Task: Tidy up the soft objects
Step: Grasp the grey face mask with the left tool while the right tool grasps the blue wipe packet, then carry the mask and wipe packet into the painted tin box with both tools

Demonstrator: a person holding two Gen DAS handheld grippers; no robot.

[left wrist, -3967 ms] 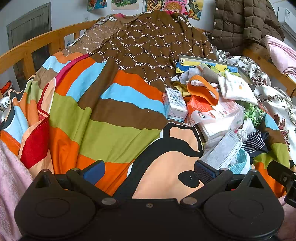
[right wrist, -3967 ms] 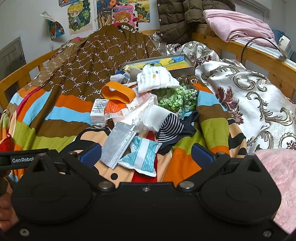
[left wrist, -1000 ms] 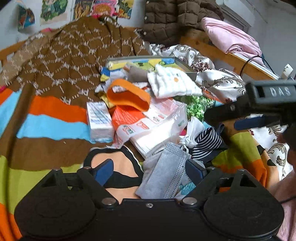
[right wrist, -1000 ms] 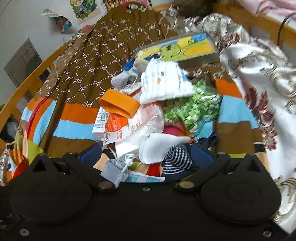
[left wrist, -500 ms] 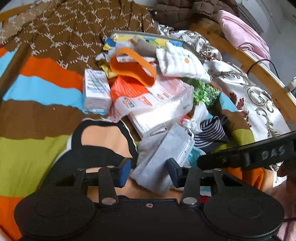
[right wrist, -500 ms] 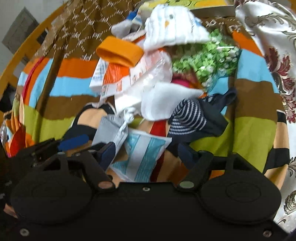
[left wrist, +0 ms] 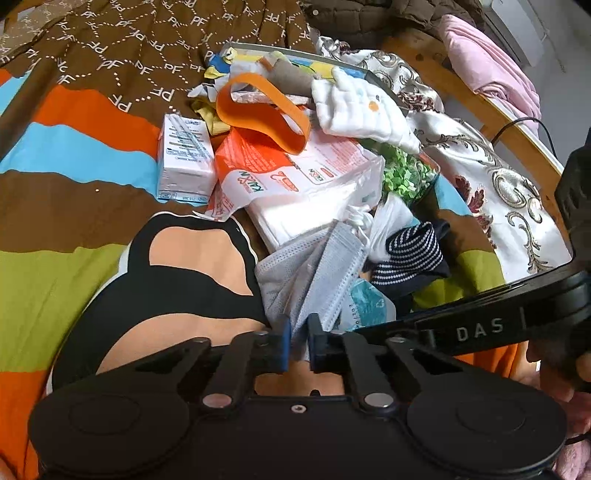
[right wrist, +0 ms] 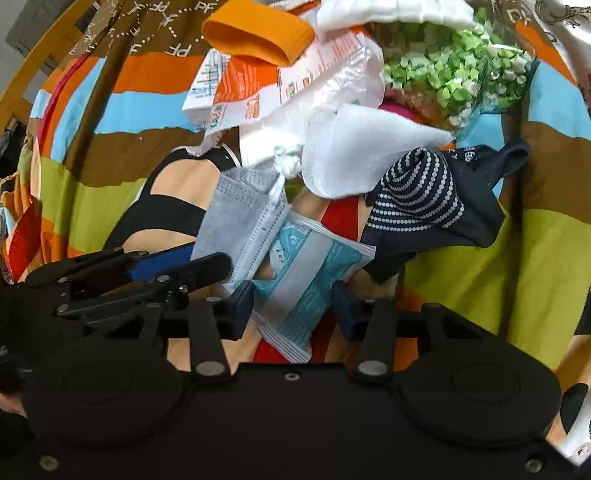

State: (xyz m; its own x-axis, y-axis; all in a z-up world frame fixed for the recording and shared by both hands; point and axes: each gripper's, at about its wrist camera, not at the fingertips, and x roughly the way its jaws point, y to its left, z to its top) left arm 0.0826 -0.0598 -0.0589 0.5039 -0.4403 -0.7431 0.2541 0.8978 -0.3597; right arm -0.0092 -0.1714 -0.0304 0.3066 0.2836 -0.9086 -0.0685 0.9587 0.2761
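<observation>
Left gripper (left wrist: 298, 341): fingers pinched on the grey mask's near end.
Grey mask (left wrist: 314, 273): on the bed, long axis running away toward the white cloth (right wrist: 362, 151).
Right gripper (right wrist: 293, 306): fingers part-open, straddling the blue packet (right wrist: 306, 273) beside the mask.

Your left gripper (left wrist: 298, 341) covers the grey mask's (left wrist: 314, 273) near edge, so the pinch point itself is hidden. Teal packet (left wrist: 367, 306) mostly buried under mask and your right tool's bar (left wrist: 480, 325). In the right view the packet's (right wrist: 306, 273) lower end is behind the gripper body. White cloth (right wrist: 391, 11) cut by the top edge. Carton (right wrist: 201, 92) half under the orange bag (right wrist: 251, 85); print too small to read. Tray (left wrist: 295, 55) mostly covered.
</observation>
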